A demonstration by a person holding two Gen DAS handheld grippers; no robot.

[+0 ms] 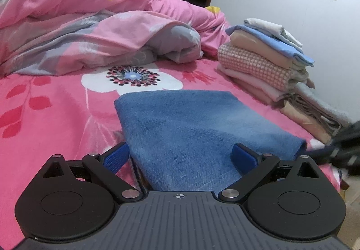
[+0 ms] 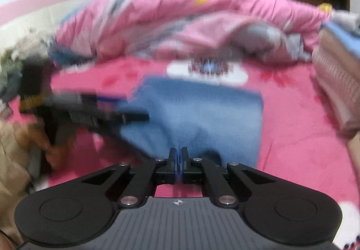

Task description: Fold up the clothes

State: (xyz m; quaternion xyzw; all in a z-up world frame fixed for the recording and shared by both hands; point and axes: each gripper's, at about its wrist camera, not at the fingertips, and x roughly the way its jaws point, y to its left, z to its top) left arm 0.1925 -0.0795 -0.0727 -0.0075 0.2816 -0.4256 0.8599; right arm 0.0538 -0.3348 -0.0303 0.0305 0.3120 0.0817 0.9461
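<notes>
Left gripper (image 1: pixel 180 157) spread wide — right gripper (image 2: pixel 178 155) closed.

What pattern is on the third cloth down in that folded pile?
The cloth has a pink-and-white check, clearest in the left wrist view.

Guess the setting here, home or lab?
Most likely a home bedroom. A bed with a pink floral sheet, a rumpled pink duvet behind it, and a stack of folded laundry by the wall. A blue towel lies folded on the bed.
</notes>
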